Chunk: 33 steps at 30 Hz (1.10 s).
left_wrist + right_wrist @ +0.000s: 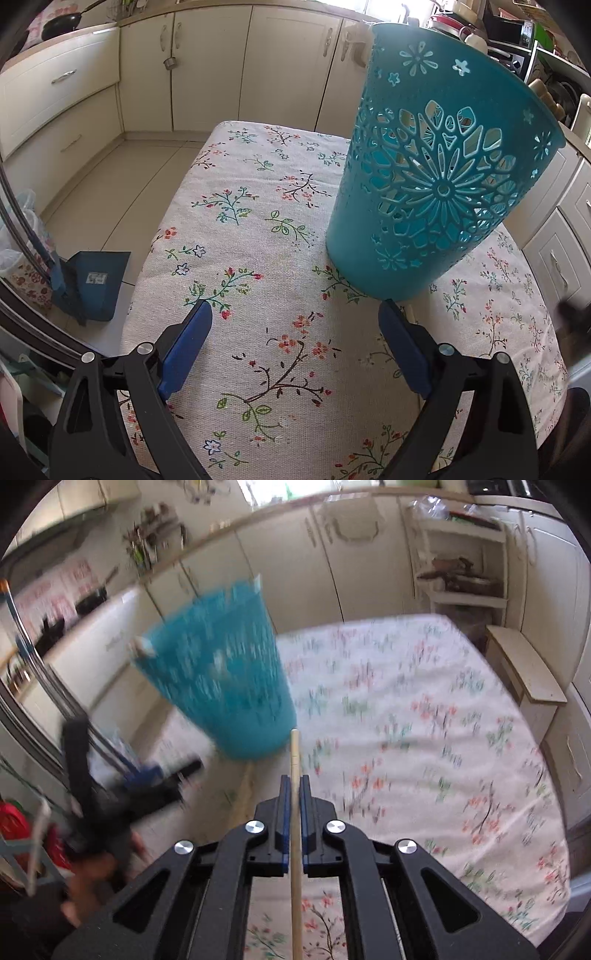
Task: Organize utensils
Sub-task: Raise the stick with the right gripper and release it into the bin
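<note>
Left claw: the left claw [295, 314], lower centre of its frame, is spread wide and holds nothing.
Right claw: the right claw [294, 786] is pinched on a wooden stick [294, 760] at lower centre.
Basket: the teal basket [436, 177] stands on the floral worktop [258, 229], upper right in the left view.
Stick tip: just beside the basket's base.

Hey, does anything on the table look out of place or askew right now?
Nothing looks spilled or damaged. The teal basket stands upright on the floral tablecloth; its lean looks like fisheye distortion. The right hand-held gripper is shut on a wooden stick.
</note>
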### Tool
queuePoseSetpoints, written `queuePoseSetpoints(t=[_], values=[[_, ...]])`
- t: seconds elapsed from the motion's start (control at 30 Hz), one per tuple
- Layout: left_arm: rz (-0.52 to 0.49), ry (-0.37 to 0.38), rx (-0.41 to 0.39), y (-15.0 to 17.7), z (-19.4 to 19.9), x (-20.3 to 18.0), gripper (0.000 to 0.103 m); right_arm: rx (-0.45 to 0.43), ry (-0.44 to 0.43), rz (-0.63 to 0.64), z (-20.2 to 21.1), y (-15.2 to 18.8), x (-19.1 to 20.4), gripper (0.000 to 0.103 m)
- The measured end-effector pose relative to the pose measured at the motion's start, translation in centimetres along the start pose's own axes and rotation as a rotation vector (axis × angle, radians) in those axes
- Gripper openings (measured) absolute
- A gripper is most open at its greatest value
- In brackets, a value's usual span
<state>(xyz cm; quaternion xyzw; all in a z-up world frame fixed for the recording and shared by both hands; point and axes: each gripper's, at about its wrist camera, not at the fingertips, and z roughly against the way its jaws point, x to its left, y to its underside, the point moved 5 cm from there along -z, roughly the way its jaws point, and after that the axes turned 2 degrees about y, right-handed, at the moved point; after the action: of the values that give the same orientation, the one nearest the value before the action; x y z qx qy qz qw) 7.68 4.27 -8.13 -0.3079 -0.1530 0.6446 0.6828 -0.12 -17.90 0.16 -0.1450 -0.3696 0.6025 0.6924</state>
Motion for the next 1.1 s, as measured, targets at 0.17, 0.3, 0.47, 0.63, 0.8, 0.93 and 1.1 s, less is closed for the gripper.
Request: queuePoseSetpoints(t=[0.17,0.3,0.47,0.63,0.8,0.93,1.1], values=[[0.001,-0.004,0.002,0.0,-0.1,-0.1,0.088,-0.211,-0.09,0.0,3.0,-8.4,3.2,0.005],[0.01,-0.006,-0.002,0.0,-0.1,0.0,0.088,-0.402,-0.116,0.022,2.5,-14.3,6.9,0.005],[0.034,0.015,-0.025,-0.1,0.3,0.4,0.088,-0.469,-0.044,0.019,-1.8,-17.0,7.8,0.005],[0.065,0.033,-0.048,-0.5,0.5,0.9,0.088,-0.388,-0.01,0.016,-5.2,-16.5,6.9,0.006],[0.073,0.032,-0.055,-0.7,0.5,1.0,0.088,-0.354,-0.013,0.023,-5.8,-15.8,5.9,0.006],[0.077,0.026,-0.051,-0.7,0.4,1.1,0.088,-0.329,-0.023,0.002,-5.8,-15.3,5.2,0.006],[0.08,0.009,-0.04,-0.4,0.4,1.1,0.088,-0.307,-0.022,0.02,-4.3,-13.6,4.8,0.013]])
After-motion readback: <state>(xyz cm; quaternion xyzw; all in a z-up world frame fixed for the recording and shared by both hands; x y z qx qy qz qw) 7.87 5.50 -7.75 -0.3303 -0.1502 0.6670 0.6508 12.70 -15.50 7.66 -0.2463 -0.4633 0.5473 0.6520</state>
